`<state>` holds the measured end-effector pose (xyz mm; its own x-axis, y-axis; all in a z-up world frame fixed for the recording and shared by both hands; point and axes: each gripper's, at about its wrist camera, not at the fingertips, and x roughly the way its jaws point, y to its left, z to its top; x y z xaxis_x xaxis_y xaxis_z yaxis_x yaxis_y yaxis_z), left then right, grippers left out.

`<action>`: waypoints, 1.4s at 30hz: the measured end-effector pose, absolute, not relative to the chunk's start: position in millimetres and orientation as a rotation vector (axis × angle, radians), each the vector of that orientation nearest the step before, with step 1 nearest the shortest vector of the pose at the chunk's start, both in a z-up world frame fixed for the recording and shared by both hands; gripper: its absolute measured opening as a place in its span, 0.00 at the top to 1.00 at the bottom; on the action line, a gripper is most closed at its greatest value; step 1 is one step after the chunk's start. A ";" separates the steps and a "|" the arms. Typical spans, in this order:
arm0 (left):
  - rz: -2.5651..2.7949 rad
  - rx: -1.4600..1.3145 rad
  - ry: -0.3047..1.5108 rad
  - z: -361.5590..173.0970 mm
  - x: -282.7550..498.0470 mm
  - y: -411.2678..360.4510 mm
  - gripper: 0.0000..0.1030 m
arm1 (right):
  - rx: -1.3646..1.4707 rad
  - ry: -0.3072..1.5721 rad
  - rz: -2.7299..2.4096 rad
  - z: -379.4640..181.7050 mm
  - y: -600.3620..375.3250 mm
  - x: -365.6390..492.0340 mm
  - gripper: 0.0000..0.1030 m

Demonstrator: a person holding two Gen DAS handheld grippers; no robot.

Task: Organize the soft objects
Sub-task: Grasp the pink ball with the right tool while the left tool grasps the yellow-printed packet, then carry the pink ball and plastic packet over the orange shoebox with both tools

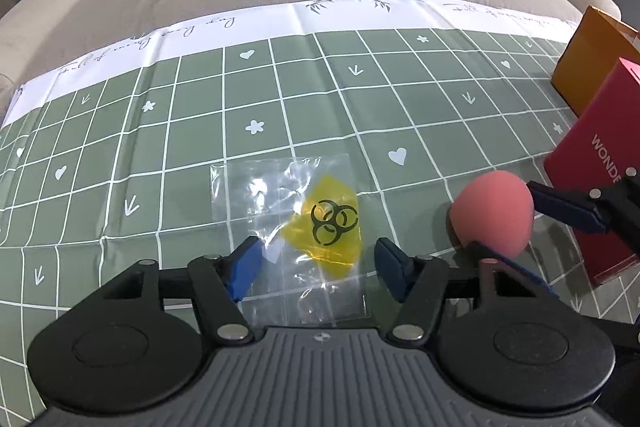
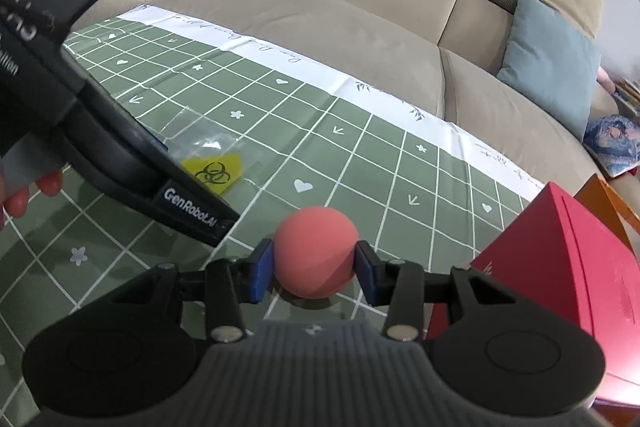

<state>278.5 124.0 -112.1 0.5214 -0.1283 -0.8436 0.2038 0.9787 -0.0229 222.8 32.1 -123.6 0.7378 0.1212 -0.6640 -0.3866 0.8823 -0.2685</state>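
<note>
One beige sofa (image 2: 360,27) behind; four cushions on it in right wrist view. One green grid tablecloth (image 1: 280,99). Two boxes at right edge: one orange (image 1: 584,63), one red (image 1: 592,187). Two grippers: left gripper (image 1: 316,259) spread wide over one clear bag (image 1: 280,211) with yellow biohazard mark, flat on cloth; right gripper (image 2: 314,267) clamped on one pink sponge ball (image 2: 316,255), beside red box.

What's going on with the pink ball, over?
Right hand-held gripper shut on ball. Left hand-held gripper open over clear bag. Red box close on the right.
</note>
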 end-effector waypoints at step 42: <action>-0.423 0.397 1.121 23.8 216.5 78.0 0.99 | -0.515 0.989 0.701 15.4 -0.8 240.7 0.59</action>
